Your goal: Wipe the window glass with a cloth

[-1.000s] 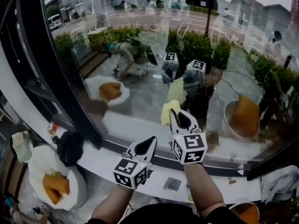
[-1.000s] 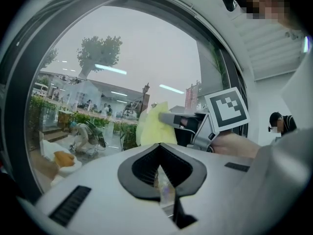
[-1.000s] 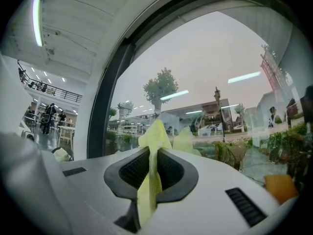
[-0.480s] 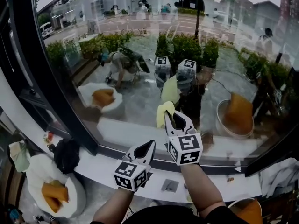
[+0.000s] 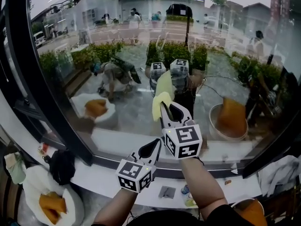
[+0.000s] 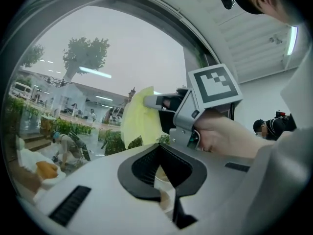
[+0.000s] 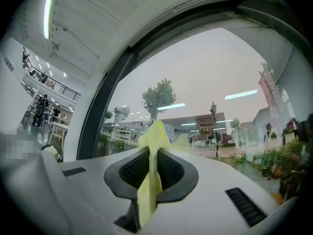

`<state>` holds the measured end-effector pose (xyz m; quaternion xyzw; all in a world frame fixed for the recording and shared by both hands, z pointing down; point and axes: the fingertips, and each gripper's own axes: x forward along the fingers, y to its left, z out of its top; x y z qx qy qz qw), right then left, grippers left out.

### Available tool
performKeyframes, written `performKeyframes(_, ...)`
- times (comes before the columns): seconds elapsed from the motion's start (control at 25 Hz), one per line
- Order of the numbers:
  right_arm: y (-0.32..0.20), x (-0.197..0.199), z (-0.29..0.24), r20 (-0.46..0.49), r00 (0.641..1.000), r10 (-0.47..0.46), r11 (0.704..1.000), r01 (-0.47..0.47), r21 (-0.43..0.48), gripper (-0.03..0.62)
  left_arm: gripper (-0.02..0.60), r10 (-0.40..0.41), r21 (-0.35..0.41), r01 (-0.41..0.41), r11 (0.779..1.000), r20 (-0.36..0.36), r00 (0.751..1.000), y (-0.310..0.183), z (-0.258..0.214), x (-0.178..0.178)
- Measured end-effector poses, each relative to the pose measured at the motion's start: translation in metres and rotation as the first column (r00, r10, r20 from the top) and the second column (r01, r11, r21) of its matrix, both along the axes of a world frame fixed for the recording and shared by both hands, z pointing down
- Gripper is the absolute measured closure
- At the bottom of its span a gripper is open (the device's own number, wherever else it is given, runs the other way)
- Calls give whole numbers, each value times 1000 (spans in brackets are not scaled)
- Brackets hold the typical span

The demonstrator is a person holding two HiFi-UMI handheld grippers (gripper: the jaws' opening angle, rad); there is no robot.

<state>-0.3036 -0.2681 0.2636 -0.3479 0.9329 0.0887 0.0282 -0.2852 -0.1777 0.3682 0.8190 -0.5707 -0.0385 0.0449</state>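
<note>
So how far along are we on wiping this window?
Done: the yellow cloth is clamped in the right gripper and raised to the window glass, meeting its own reflection. In hand: a wipe near the pane's lower middle. To do: no wiped patches or streaks show, so count the rest of the glass as undone. The left gripper is shut, low by the sill, idle.

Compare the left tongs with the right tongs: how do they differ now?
The right tongs are shut on the yellow cloth; the left tongs are shut on nothing. The right tongs are raised in front of the window glass; the left tongs sit lower, near the sill. Both point toward the glass.
</note>
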Motion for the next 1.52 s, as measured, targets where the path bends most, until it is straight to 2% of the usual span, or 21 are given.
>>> performKeyframes(0.4, -16, 2, -11, -12, 998, 55, 998, -55, -9, 542, 574, 52, -10, -53, 999, -13, 999, 1, 2, 7)
performKeyframes(0.76, -41, 7, 1, -32, 993, 109, 994, -110, -27, 542, 574, 63, -17, -63, 998, -22, 998, -8, 21, 4)
performKeyframes(1.0, -44, 9, 0, -32, 993, 114, 993, -115, -13, 542, 574, 74, -21, -75, 997, -21, 997, -13, 21, 7)
performKeyframes(1.2, -51, 39, 2, -21, 992, 122, 993, -122, -7, 542, 574, 86, -25, -86, 996, -14, 996, -25, 24, 30)
performKeyframes(1.52, -71, 126, 1, -13, 986, 167, 986, -167, -15, 542, 574, 153, -34, -153, 988, -2, 988, -46, 21, 110)
